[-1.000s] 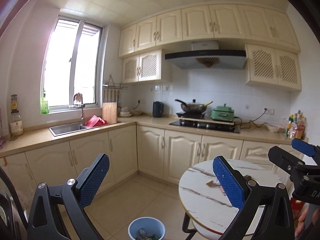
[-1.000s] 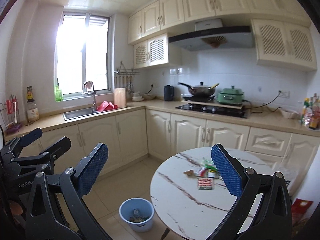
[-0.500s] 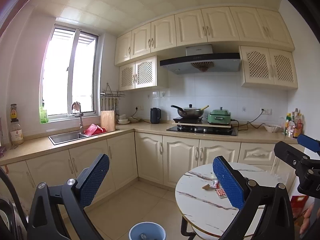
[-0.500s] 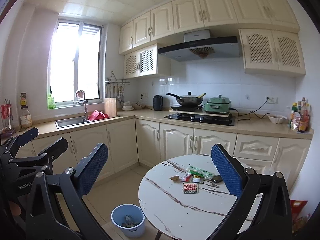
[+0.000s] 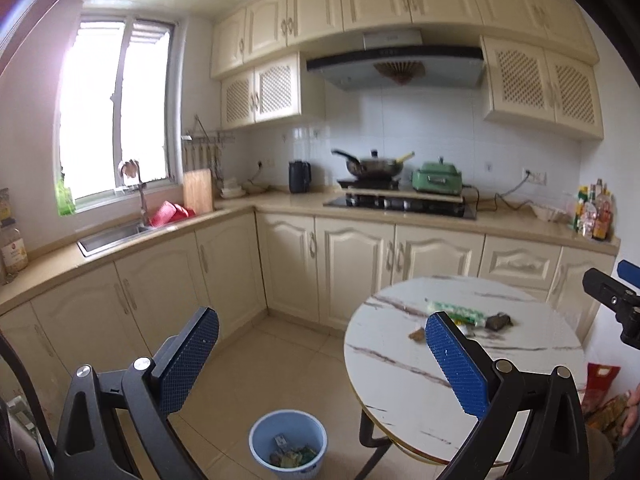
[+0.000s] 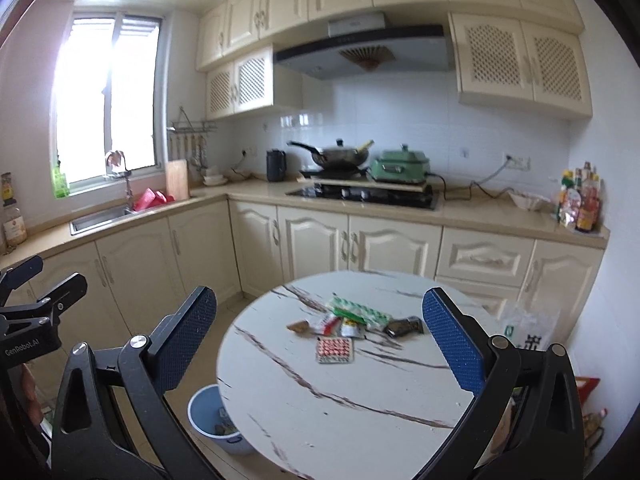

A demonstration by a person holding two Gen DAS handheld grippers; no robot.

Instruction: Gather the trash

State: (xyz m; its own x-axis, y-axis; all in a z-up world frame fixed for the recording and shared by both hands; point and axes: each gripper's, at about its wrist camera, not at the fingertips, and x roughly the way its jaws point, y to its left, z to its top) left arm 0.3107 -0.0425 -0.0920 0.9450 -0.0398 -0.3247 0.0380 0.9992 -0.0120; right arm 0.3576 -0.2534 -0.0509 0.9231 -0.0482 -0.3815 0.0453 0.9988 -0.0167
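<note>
A small pile of trash lies on the round marble table (image 6: 344, 408): a green-and-white wrapper (image 6: 357, 309), a red pill blister (image 6: 335, 350), a dark crumpled wrapper (image 6: 405, 326) and a brown scrap (image 6: 301, 326). The green wrapper (image 5: 456, 311) and dark wrapper (image 5: 498, 322) also show in the left wrist view. A blue bin (image 5: 288, 446) with some trash inside stands on the floor left of the table; it is the same bin (image 6: 216, 420) partly hidden under the table edge. My right gripper (image 6: 320, 344) is open above the table's near side. My left gripper (image 5: 322, 364) is open above the floor and bin.
Cream kitchen cabinets (image 5: 352, 256) run along the back and left walls, with a sink (image 5: 112, 236), hob and pots (image 5: 372, 166). A plastic bag (image 6: 528, 326) sits right of the table. Bottles (image 6: 580, 200) stand on the counter's right end. Tiled floor (image 5: 256, 360) lies between cabinets and table.
Both views have tilted downward and closer to the table, so the trash and bin show larger. Both grippers stay open and empty.
</note>
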